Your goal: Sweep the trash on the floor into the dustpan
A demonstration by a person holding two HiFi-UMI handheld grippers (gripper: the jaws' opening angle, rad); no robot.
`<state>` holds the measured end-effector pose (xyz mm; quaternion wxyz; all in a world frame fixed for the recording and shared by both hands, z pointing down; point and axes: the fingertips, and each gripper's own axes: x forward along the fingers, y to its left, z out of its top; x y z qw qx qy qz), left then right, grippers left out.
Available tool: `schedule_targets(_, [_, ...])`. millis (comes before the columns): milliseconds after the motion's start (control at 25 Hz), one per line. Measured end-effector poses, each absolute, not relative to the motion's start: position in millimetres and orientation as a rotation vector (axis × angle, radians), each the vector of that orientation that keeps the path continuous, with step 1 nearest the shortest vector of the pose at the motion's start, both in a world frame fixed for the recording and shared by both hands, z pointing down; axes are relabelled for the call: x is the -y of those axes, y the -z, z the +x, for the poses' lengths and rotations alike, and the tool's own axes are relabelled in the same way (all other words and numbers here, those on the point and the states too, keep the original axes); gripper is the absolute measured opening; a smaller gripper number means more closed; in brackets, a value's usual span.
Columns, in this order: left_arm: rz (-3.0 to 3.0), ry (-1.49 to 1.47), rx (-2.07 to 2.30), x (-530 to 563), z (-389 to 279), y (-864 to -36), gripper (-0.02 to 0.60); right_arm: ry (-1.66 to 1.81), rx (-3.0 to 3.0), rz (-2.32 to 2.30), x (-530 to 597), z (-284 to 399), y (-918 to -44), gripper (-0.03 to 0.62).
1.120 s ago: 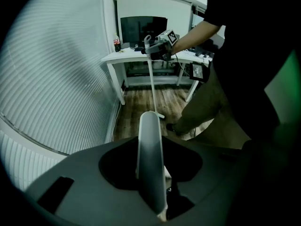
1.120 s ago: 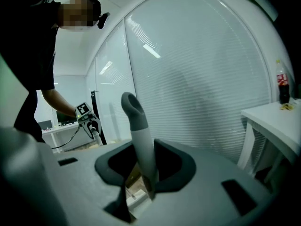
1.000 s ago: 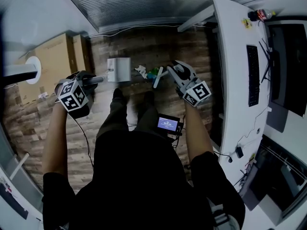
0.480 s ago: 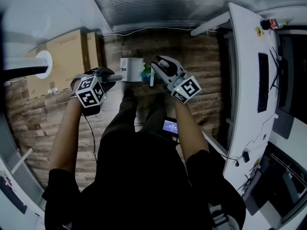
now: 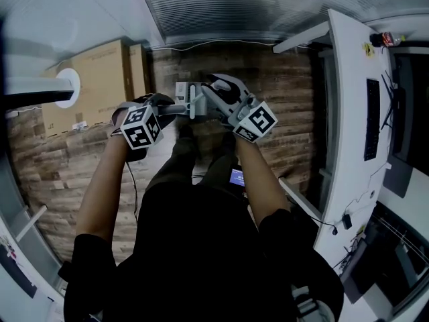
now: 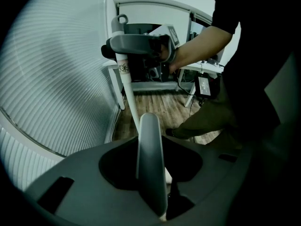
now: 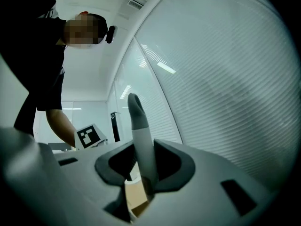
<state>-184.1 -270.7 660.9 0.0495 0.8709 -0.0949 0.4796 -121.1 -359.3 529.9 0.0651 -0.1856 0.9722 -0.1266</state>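
In the head view my left gripper (image 5: 163,108) is shut on the grey handle (image 5: 173,109) of the white dustpan (image 5: 182,90), which rests on the wooden floor (image 5: 281,92). My right gripper (image 5: 204,98) sits close beside it, shut on the white brush handle (image 5: 193,104). The trash is hidden behind the right gripper and brush. In the left gripper view the dustpan handle (image 6: 150,164) stands between the jaws, and the right gripper (image 6: 136,44) shows beyond it holding the brush handle (image 6: 128,86). In the right gripper view the grey-tipped brush handle (image 7: 140,135) is clamped between the jaws.
A white desk (image 5: 345,133) with a keyboard (image 5: 371,119) and a bottle (image 5: 387,39) runs along the right. Cardboard boxes (image 5: 100,79) stand at the left. A blind-covered glass wall (image 5: 234,5) closes the far side. A small screen (image 5: 236,176) hangs at the person's waist.
My right gripper has moved left with the brush, across the spot where the trash lay, up against the dustpan. The left gripper has kept its hold and place.
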Motion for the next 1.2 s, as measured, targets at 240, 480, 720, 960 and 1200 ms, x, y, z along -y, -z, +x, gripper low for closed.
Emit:
schedule_targets(240, [2.657, -1.46, 0.289, 270.7, -194.3, -662.3, 0.121, 0.366, -2.964, -0.638, 354.5, -101.5, -515.3, 0.101])
schedule_targets(480, [2.645, -1.5, 0.282, 277.6, -193.6, -658.0, 0.133, 0.338, -2.947, -0.741, 353.3, -59.8, -479.3, 0.101])
schedule_targets(720, [2.731, -1.275, 0.391, 292.9, -192.4, -605.7, 0.137, 0.306, -2.917, -0.857, 345.5, -26.6, -439.0, 0.103])
schedule_targets(960, [2.843, -0.614, 0.696, 321.0, -189.3, -490.8, 0.101, 0.209, -2.854, -0.936, 330.3, 5.6, -376.5, 0.101])
schedule_targets(1200, [2.858, -0.008, 1.028, 321.6, -182.0, -379.1, 0.064, 0.167, -2.79, -0.994, 301.9, 51.2, -331.2, 0.101])
